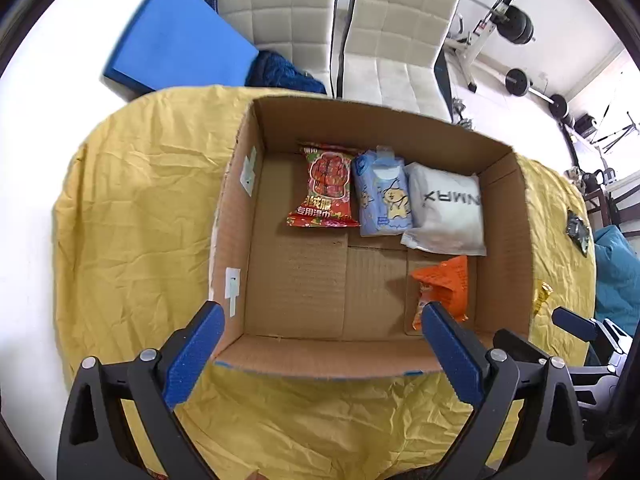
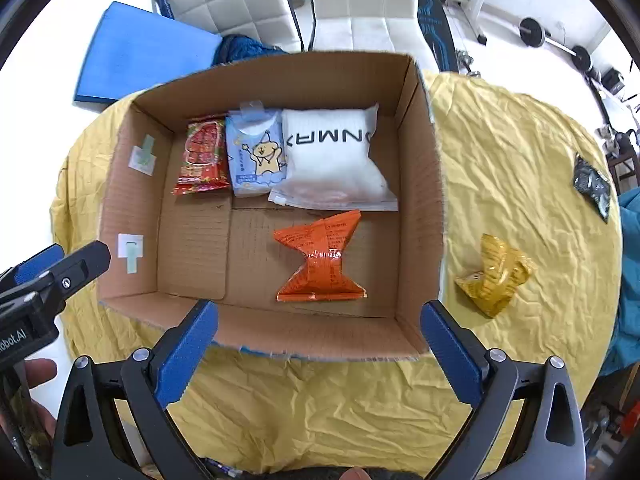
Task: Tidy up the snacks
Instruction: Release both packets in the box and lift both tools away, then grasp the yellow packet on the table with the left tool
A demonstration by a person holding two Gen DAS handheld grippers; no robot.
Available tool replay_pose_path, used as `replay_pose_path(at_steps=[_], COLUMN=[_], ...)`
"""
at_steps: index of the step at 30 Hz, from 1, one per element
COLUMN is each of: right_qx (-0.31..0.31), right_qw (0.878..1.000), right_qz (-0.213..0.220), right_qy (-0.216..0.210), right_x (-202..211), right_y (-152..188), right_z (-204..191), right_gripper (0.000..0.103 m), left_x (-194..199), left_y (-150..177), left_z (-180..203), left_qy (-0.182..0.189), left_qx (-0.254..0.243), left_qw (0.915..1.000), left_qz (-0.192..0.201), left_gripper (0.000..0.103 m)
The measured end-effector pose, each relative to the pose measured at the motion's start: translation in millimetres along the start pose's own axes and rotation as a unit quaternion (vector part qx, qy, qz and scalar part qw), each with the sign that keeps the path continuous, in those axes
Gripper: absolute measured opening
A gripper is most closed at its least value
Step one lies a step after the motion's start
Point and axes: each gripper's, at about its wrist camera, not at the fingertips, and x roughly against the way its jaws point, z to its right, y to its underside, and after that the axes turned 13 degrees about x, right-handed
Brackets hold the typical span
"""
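In the right wrist view, the left gripper [image 2: 60,258] enters at the left edge, its jaws wide apart and empty. Center frame, the cardboard box [image 2: 420,184] sits on a yellow cloth [image 2: 500,140]. Along its far wall lie a red packet [image 2: 204,156], a blue packet [image 2: 256,152] and a white pouch [image 2: 332,160], side by side. Nearer, an orange packet [image 2: 320,260] lies alone on the box floor. The right gripper [image 2: 318,324] hangs above the near wall, jaws fully spread, holding nothing. At right, a yellow packet [image 2: 494,274] rests on the cloth outside the box, with a black packet [image 2: 592,186] near the far right edge.
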Motion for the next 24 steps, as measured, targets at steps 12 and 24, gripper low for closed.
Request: replay_pose_path(at_steps=[12, 24], right_qx=[0.016, 0.026], right_qw=[0.998, 0.994], right_qz=[0.058, 0.104], right_qy=[-0.001, -0.007], right_x=[74, 117], right_y=[34, 41], right_z=[-13, -8], right_gripper=[0.103, 0.103], left_x=[78, 106], left_y=[30, 44], left_z=[3, 13], left_qy=[0.013, 0.000], left_qx=[0.000, 0.004], left_qw=[0.9974, 0.9956], left_qz=[0.071, 0.094], left_gripper=[0.101, 0.101])
